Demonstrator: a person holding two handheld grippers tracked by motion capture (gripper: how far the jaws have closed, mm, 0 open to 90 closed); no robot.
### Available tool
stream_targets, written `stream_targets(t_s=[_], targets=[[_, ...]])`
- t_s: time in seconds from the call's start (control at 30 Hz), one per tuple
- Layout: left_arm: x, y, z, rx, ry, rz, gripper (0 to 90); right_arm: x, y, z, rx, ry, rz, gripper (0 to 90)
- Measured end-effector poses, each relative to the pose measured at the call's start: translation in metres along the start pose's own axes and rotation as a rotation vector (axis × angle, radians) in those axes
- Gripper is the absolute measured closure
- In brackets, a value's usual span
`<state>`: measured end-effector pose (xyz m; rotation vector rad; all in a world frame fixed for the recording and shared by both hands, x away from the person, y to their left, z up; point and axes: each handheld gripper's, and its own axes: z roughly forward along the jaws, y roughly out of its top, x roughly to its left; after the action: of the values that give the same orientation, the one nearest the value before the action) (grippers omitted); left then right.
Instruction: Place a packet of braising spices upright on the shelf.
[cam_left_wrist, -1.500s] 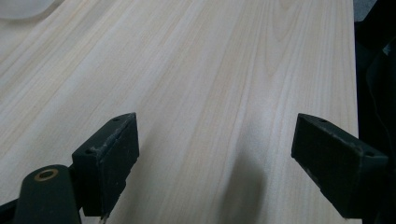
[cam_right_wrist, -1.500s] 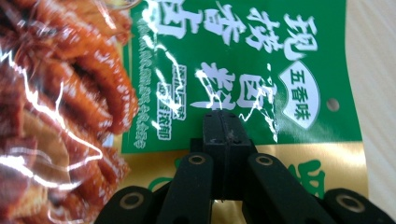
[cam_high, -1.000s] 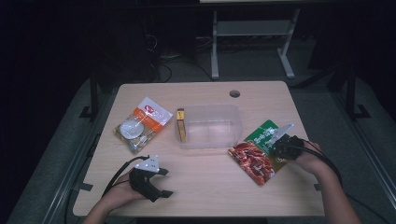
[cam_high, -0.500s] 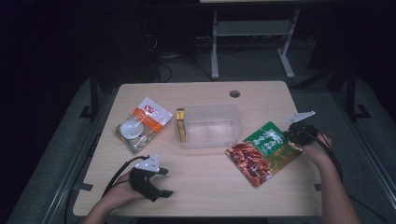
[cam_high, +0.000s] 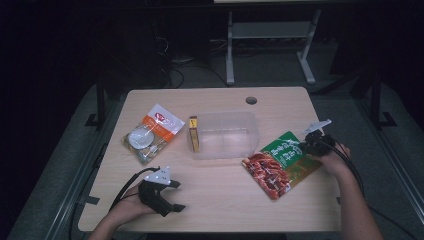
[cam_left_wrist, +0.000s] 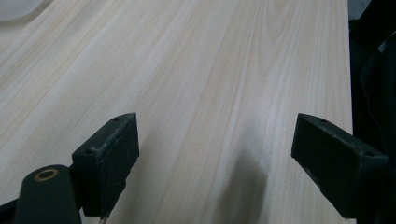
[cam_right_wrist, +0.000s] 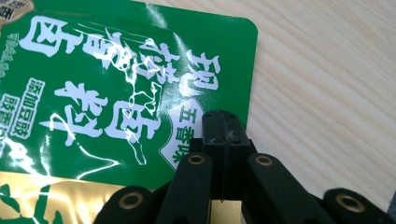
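Note:
A green and red snack packet (cam_high: 277, 162) lies flat on the table at the right. My right gripper (cam_high: 303, 146) sits at its far right corner, jaws shut. In the right gripper view the closed jaws (cam_right_wrist: 223, 133) hang over the packet (cam_right_wrist: 116, 93) near its right edge, with nothing showing between them. Whether the tips touch the foil I cannot tell. My left gripper (cam_high: 176, 196) rests at the front left of the table. Its jaws (cam_left_wrist: 215, 154) stand wide open over bare wood (cam_left_wrist: 210, 70), holding nothing.
A clear plastic box (cam_high: 225, 135) stands mid-table with a small yellow carton (cam_high: 194, 134) at its left end. An orange and white packet (cam_high: 152, 132) lies to its left. A round cable hole (cam_high: 251, 100) is near the far edge.
My right gripper slid from over the packet's upper part out to its far right corner. The packet has barely shifted. The left gripper stayed put.

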<state>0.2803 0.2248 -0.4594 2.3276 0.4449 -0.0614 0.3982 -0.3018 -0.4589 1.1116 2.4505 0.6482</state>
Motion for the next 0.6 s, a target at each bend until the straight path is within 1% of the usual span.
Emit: stream_targets(t_s=[0.03, 0.07, 0.1, 0.13, 0.17, 0.27, 0.3, 0.33, 0.37, 0.4, 0.43, 0.47, 0.5, 0.53, 0.6], targets=[[0.0, 0.0, 0.0, 0.0, 0.0, 0.0, 14.6, 0.0, 0.0, 0.0, 0.0, 0.0, 0.0, 90.0], [0.0, 0.0, 0.0, 0.001, -0.002, -0.001, 14.6, 0.002, 0.0, 0.0, -0.007, 0.025, -0.004, 90.0], [0.0, 0.0, 0.0, 0.001, -0.002, -0.001, 14.6, 0.002, 0.0, 0.0, -0.007, 0.025, -0.004, 90.0], [0.0, 0.0, 0.001, 0.004, -0.004, -0.002, 14.6, 0.004, 0.0, 0.0, -0.016, 0.045, -0.017, 90.0], [-0.001, 0.0, 0.001, 0.003, -0.004, -0.003, 14.6, 0.006, 0.001, -0.001, -0.016, 0.054, -0.017, 90.0], [-0.001, 0.0, 0.0, -0.001, -0.002, -0.001, 14.6, 0.012, 0.001, -0.002, -0.014, 0.069, -0.039, 90.0], [-0.001, 0.0, 0.0, -0.001, -0.002, -0.001, 14.6, 0.012, 0.001, -0.002, -0.014, 0.069, -0.039, 90.0], [-0.001, 0.0, 0.0, -0.001, -0.001, 0.002, 14.6, 0.019, 0.001, -0.004, -0.007, 0.089, -0.052, 90.0], [-0.001, 0.0, 0.0, -0.001, -0.001, 0.002, 14.6, 0.019, 0.001, -0.004, -0.007, 0.089, -0.052, 90.0], [-0.001, 0.0, 0.0, -0.001, 0.0, 0.002, 14.6, 0.022, 0.001, -0.005, -0.012, 0.098, -0.061, 90.0], [0.0, 0.0, 0.0, -0.001, 0.0, 0.003, 14.6, 0.03, -0.001, -0.007, -0.017, 0.128, -0.074, 90.0], [0.0, 0.0, -0.001, 0.004, 0.0, 0.008, 14.6, 0.034, -0.001, -0.009, -0.014, 0.138, -0.083, 90.0], [0.0, 0.0, -0.001, 0.004, 0.0, 0.008, 14.6, 0.034, -0.001, -0.009, -0.014, 0.138, -0.083, 90.0], [-0.001, 0.0, -0.001, 0.0, -0.001, 0.003, 14.6, 0.043, -0.002, -0.011, -0.015, 0.15, -0.105, 90.0], [-0.001, 0.0, -0.001, 0.0, -0.001, 0.002, 14.6, 0.051, -0.003, -0.014, -0.013, 0.17, -0.125, 90.0]])
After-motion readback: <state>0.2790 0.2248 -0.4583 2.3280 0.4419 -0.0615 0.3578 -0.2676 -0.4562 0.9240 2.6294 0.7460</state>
